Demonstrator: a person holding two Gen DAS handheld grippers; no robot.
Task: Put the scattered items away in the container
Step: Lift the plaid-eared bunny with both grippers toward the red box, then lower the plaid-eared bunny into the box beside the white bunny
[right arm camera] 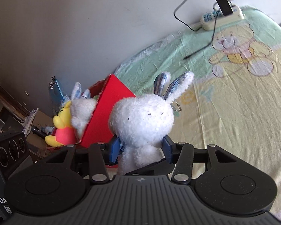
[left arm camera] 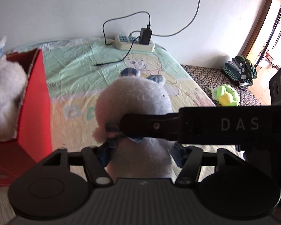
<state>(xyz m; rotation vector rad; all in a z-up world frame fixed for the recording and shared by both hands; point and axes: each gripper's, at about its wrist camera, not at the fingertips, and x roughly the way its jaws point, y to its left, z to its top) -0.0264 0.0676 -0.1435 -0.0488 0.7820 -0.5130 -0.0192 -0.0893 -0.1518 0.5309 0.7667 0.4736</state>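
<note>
While the bed [right arm camera: 234, 112] with its pale green and yellow bear-print sheet is filling most of both views, the red box [right arm camera: 106, 116] is standing open near its left edge, close to the wall. A second white plush rabbit [right arm camera: 82, 110] is sitting inside the box with its blue-lined ears poking above the rim, and a yellow plush bear [right arm camera: 62, 129] in a pink top is leaning against the box's left side. In the left wrist view the box [left arm camera: 35, 101] is showing at the left, with white plush bulging from its opening.

The white plush rabbit [right arm camera: 144, 121] is being held above the sheet, just right of the box, its blue plaid ears pointing up and a small ball chain hanging behind its head. The right gripper [right arm camera: 140, 148] is pinching it at the neck, blue pads pressing in from both sides. The left gripper [left arm camera: 142, 150] is closing around the rabbit's [left arm camera: 134, 97] lower body from the other side, its pads touching the plush.

Farther off, a cream power strip [left arm camera: 134, 43] with a black charger plugged in is lying at the far edge of the bed. A green and yellow plush toy [left arm camera: 226, 95] is lying on the patterned cover to the right.
</note>
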